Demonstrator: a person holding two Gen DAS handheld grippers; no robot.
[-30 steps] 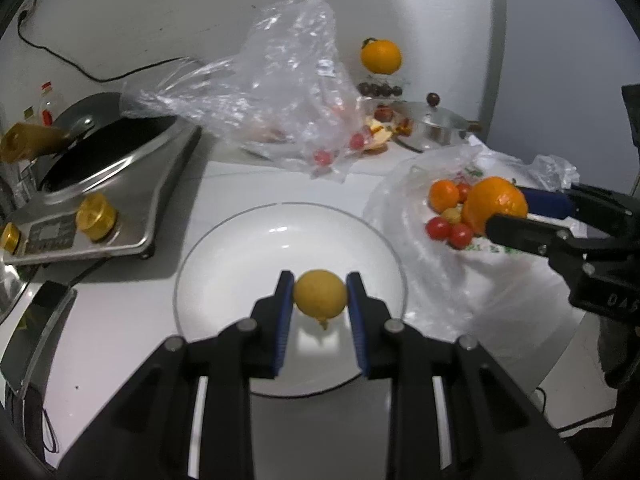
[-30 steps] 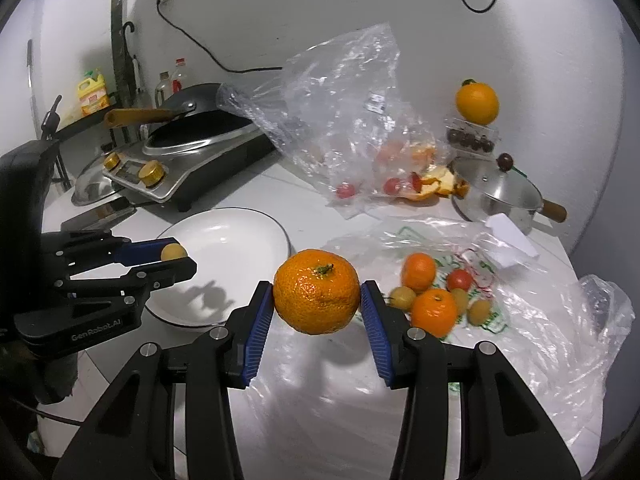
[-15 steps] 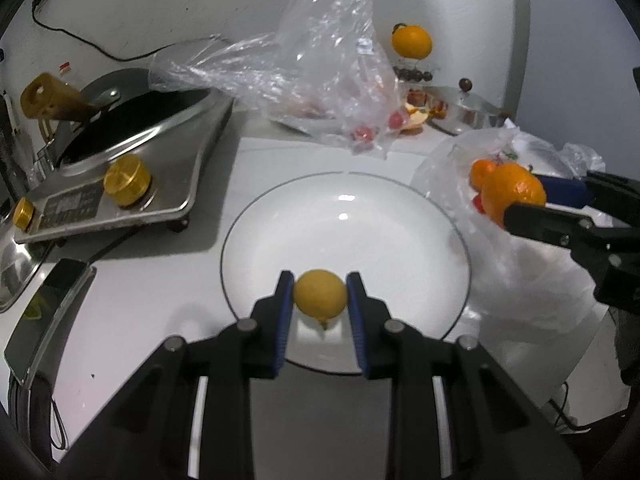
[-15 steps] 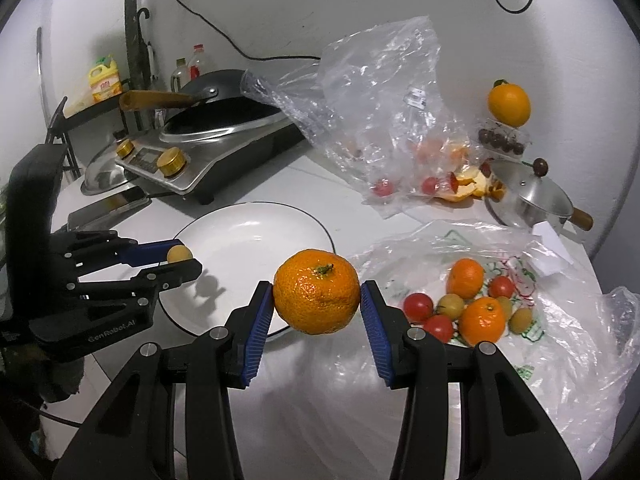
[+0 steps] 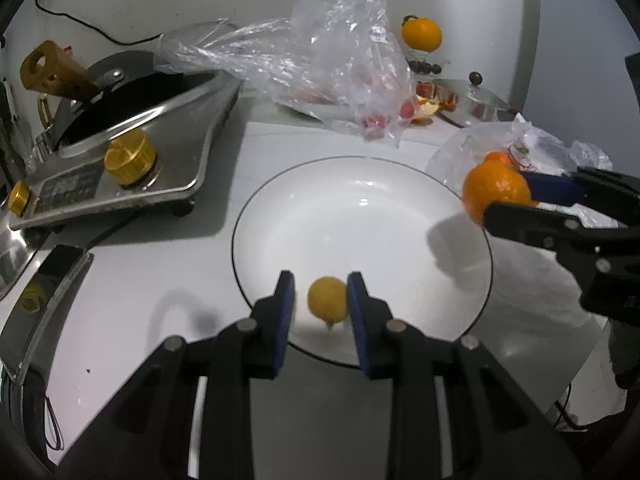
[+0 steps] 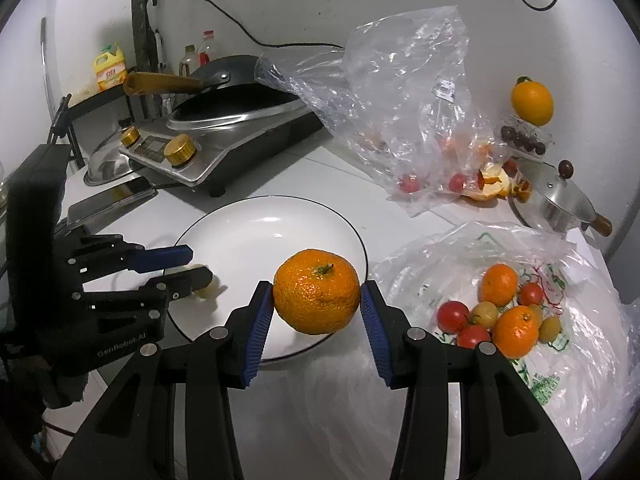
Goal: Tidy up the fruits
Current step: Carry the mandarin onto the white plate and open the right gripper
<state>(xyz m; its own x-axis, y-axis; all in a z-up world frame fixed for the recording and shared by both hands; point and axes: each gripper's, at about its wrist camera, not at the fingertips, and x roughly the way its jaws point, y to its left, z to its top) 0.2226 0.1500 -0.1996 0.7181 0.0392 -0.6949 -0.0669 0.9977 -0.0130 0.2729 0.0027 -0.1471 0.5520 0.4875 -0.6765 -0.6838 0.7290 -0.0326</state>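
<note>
The left gripper (image 5: 321, 305) hangs over the near edge of a white plate (image 5: 360, 200) on the table (image 5: 168, 264), and its jaws are opening. A small yellow fruit (image 5: 327, 299) sits between the blue pads, blurred, with a clear gap on its left side and the right pad close against it — the pads no longer press on it. It is just above the plate's near rim or on it; which, I cannot tell.

The right gripper (image 6: 317, 306) is closed on an orange (image 6: 317, 297), stem end up, one pad pressed to each side. The orange is held in the air over the plate's right edge, and its shadow falls on the plate.

To the right of the plate lies a spread plastic bag (image 6: 560, 368) carrying two smaller oranges, red tomatoes and a few small yellowish fruits (image 6: 496, 316), bunched together. Behind the plate a crumpled clear bag (image 6: 392, 92) stands up, a couple of red tomatoes inside — orange peel (image 6: 494, 184) lies at its right end. A stove (image 5: 120, 148) with a dark pan sits at the left, a small lidded pot (image 6: 554, 200) at the back right.
</note>
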